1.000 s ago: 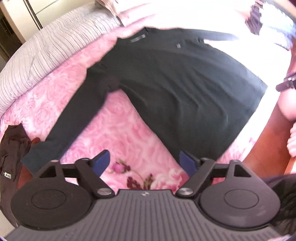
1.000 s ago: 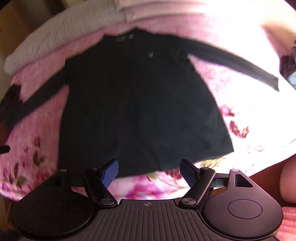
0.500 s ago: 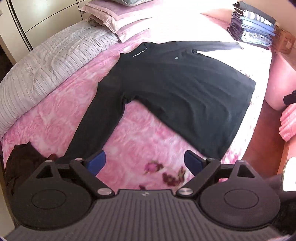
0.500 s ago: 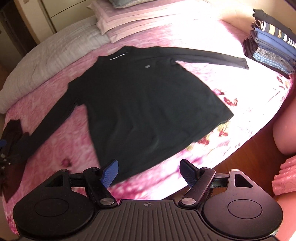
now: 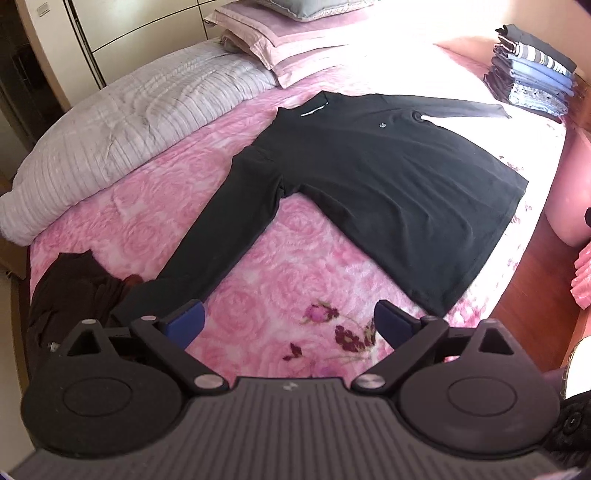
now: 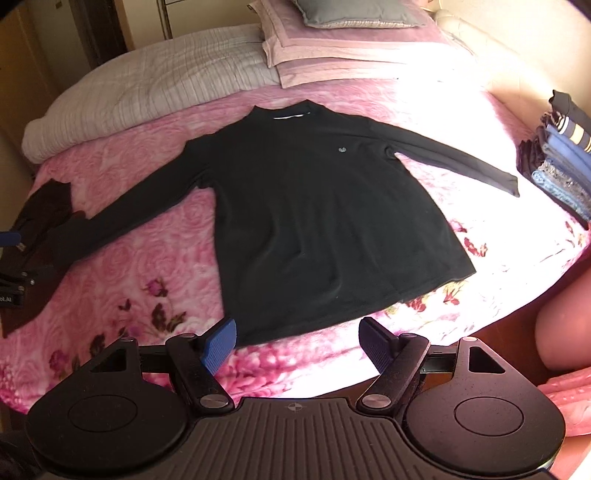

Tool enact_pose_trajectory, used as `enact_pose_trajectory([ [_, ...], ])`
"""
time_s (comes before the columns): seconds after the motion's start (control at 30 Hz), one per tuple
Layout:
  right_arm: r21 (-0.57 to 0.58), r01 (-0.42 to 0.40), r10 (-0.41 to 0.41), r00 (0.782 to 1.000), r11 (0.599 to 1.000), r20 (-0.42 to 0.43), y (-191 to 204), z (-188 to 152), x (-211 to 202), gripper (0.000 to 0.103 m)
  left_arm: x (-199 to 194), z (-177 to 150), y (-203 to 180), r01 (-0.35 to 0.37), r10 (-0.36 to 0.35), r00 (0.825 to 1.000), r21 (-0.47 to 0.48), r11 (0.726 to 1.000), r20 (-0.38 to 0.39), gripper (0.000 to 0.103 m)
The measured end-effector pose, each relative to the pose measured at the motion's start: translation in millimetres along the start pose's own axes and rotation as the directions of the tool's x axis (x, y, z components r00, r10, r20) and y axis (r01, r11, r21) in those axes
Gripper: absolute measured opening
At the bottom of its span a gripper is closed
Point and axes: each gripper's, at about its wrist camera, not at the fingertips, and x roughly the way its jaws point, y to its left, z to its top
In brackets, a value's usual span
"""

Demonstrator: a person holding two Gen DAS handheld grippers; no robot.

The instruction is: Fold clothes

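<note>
**Two open grippers above a spread black shirt**

Both of my grippers hang over the near edge of the bed with nothing in them. My left gripper (image 5: 288, 323) has its blue pads spread wide over bare pink blanket (image 5: 280, 258), its left pad just beside the cuff of the near sleeve. My right gripper (image 6: 297, 341) is equally wide open, just short of the hem, gripping nothing.

Beyond them the black long-sleeved shirt (image 6: 325, 218) lies flat and face up on the rose-patterned blanket, hem toward me, collar away. Both sleeves are stretched out to the sides, one reaching toward a crumpled dark brown garment (image 6: 44, 210) at the left edge of the bed, the other pointing at a stack of folded clothes (image 6: 557, 166) on the right. A small pale logo sits on the chest.

Farther back, a rolled grey striped quilt (image 6: 155, 85) runs along the left, and pink pillows (image 6: 351, 51) are piled at the head of the bed with a grey cushion (image 6: 354, 13) on top. Strong sunlight washes out the far right of the blanket.
</note>
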Motion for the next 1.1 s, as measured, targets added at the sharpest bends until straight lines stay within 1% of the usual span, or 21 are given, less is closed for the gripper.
enact_pose_trajectory([
  [0.17,-0.008,-0.025,0.025,1.0,1.0,-0.017,-12.5,-17.7,-3.7,0.076,-9.5,-11.2,-21.3,-0.032,0.032,0.999,-0.002,0.999,-0.028,0.097],
  [0.33,-0.006,-0.048,0.047,0.999,0.999,-0.02,-24.0,-30.6,-5.7,0.076,-19.5,-19.9,-37.7,-0.051,0.05,0.998,-0.016,0.999,-0.03,0.097],
  [0.5,-0.042,-0.059,0.058,0.998,0.997,-0.022,-26.9,-37.0,-4.9,0.076,-24.2,-26.9,-43.3,-0.078,0.076,0.997,-0.039,0.996,-0.031,0.097],
  [0.67,-0.077,-0.075,0.072,0.997,0.994,-0.034,-21.3,-39.5,-0.8,0.076,-25.0,-38.6,-33.9,-0.092,0.089,0.995,-0.075,0.993,-0.042,0.097],
  [0.8,-0.113,-0.097,0.093,0.995,0.989,-0.044,-4.0,-33.1,8.9,0.076,-21.7,-45.8,-10.8,-0.107,0.103,0.994,-0.08,0.991,-0.047,0.097],
  [0.83,-0.127,-0.111,0.106,0.993,0.986,-0.043,3.4,-30.2,12.3,0.076,-21.1,-47.0,-3.0,-0.113,0.11,0.993,-0.075,0.991,-0.041,0.097],
  [0.9,-0.171,-0.163,0.163,0.986,0.972,-0.017,24.8,-20.8,19.1,0.076,-21.3,-51.0,16.7,-0.115,0.115,0.993,-0.059,0.992,-0.004,0.097],
  [1.0,-0.278,-0.234,0.248,0.969,0.932,0.016,72.2,-2.1,32.7,0.076,-16.9,-58.3,53.2,-0.136,0.136,0.99,-0.023,0.99,0.021,0.097],
  [1.1,-0.415,-0.281,0.319,0.948,0.865,0.022,135.7,17.9,55.5,0.076,-7.3,-64.6,90.5,-0.153,0.153,0.988,0.016,0.988,0.029,0.097],
])
